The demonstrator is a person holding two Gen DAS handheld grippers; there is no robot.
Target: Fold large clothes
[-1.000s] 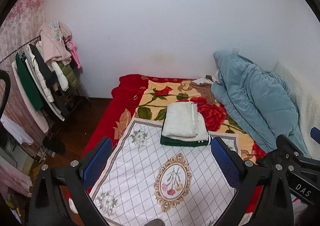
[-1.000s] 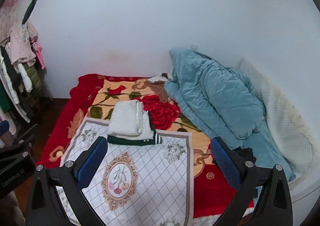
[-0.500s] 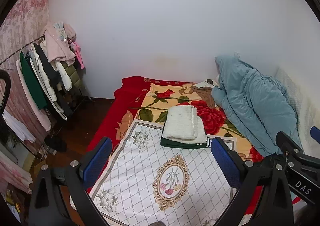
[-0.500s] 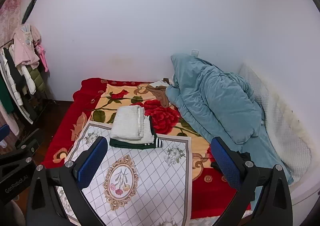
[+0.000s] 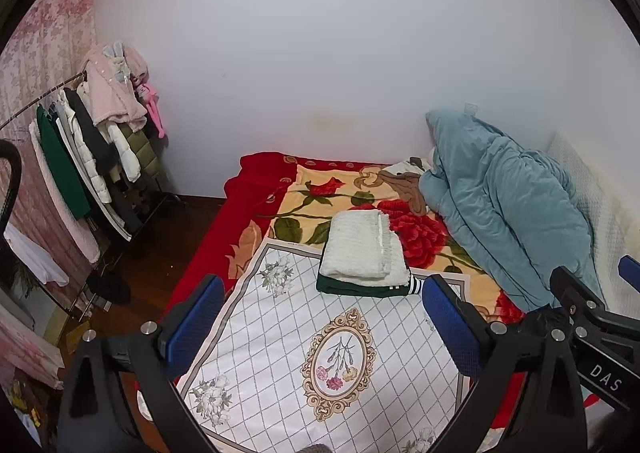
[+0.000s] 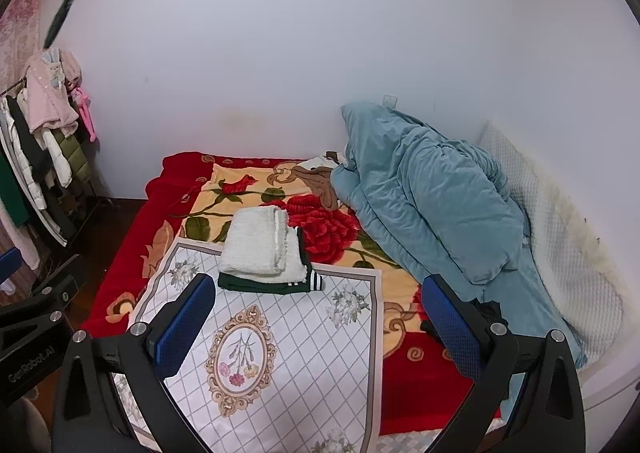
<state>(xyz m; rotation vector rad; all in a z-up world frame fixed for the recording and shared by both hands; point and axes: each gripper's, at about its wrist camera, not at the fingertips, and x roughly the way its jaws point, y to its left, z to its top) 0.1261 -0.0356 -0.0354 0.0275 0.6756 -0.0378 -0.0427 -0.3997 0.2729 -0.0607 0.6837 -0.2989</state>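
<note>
A folded white fluffy garment [image 5: 362,247] [image 6: 260,241] lies on top of a folded dark green garment with white stripes [image 5: 384,288] [image 6: 276,284], stacked at the far edge of a white checked cloth [image 5: 320,341] [image 6: 280,353] spread on the bed. My left gripper [image 5: 320,329] hangs well above the cloth, open, nothing between its blue pads. My right gripper [image 6: 316,329] is also open and empty, held above the cloth's near part. A dark crumpled garment [image 6: 486,313] lies at the right by the quilt.
A red rose blanket [image 5: 280,205] covers the bed. A bunched blue quilt [image 5: 500,213] [image 6: 432,205] fills the right side against the wall. A clothes rack [image 5: 92,157] with hanging coats stands at the left over a dark wooden floor [image 5: 160,253].
Both grippers have drawn back and upward from the bed, so the stack looks smaller and more of the room shows. The clothes have not moved.
</note>
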